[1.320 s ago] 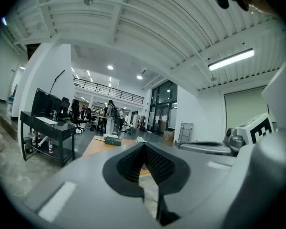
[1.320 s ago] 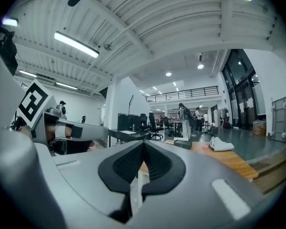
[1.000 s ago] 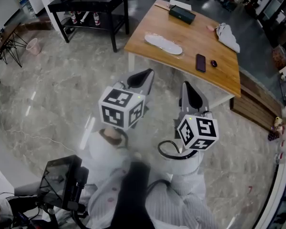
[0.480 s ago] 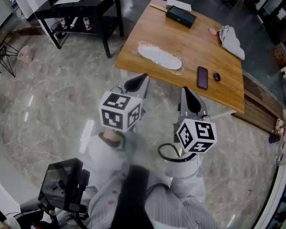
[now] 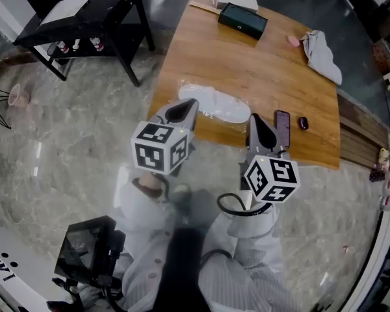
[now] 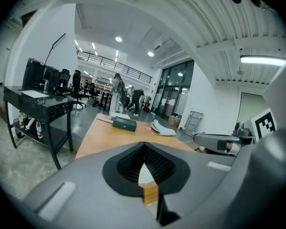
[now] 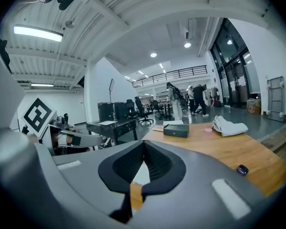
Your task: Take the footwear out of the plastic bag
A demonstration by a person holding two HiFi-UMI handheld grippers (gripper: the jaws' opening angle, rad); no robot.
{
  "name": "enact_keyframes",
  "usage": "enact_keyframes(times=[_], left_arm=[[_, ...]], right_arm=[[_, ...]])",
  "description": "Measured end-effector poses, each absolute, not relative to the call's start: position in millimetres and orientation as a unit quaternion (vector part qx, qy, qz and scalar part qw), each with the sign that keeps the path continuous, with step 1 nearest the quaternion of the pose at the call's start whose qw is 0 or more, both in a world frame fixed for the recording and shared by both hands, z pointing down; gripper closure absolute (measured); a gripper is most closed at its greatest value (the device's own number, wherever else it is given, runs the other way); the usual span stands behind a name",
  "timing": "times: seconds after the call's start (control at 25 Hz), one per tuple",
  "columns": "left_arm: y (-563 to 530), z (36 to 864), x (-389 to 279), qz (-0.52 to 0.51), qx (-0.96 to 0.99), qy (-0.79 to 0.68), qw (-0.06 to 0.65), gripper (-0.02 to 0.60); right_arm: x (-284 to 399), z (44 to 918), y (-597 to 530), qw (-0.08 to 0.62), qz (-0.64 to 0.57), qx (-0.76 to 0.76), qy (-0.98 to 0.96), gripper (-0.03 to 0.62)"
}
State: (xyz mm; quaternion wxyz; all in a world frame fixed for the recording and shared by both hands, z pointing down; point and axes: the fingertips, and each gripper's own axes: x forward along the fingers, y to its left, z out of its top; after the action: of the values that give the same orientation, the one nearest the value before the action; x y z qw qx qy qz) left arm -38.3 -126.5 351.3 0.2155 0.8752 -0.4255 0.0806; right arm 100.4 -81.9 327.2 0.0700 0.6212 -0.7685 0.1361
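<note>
A clear plastic bag (image 5: pixel 214 103) with flat white footwear inside lies near the front edge of the wooden table (image 5: pixel 253 70). My left gripper (image 5: pixel 181 108) is shut and empty, its tips over the bag's left end; I cannot tell whether they touch it. My right gripper (image 5: pixel 259 125) is also shut and empty, just right of the bag near the table's front edge. In the left gripper view the closed jaws (image 6: pixel 144 149) leave only a sliver of white bag (image 6: pixel 144 176) visible. The right gripper view shows its closed jaws (image 7: pixel 143 148) pointing along the table.
On the table lie a black box (image 5: pixel 242 19), a white box (image 5: pixel 236 0), a grey cloth (image 5: pixel 322 52), a phone (image 5: pixel 282 127) and a small dark mouse (image 5: pixel 303 123). A black side table (image 5: pixel 75 19) stands at the left. People move about far behind.
The table and bag have come closer and lower in the head view. Both grippers, still shut, now reach the table's front edge beside the bag.
</note>
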Motion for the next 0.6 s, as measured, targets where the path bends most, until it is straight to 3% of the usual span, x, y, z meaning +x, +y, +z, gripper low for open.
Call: enact_keyframes(times=[0.6], left_arm=[[-254.7,466.9,-1.9,0.194,0.834,-0.383,0.346,0.580]], right_arm=[[151.7,458.0,-201.0,0.086,0.347,0.560,-0.747,0.579]])
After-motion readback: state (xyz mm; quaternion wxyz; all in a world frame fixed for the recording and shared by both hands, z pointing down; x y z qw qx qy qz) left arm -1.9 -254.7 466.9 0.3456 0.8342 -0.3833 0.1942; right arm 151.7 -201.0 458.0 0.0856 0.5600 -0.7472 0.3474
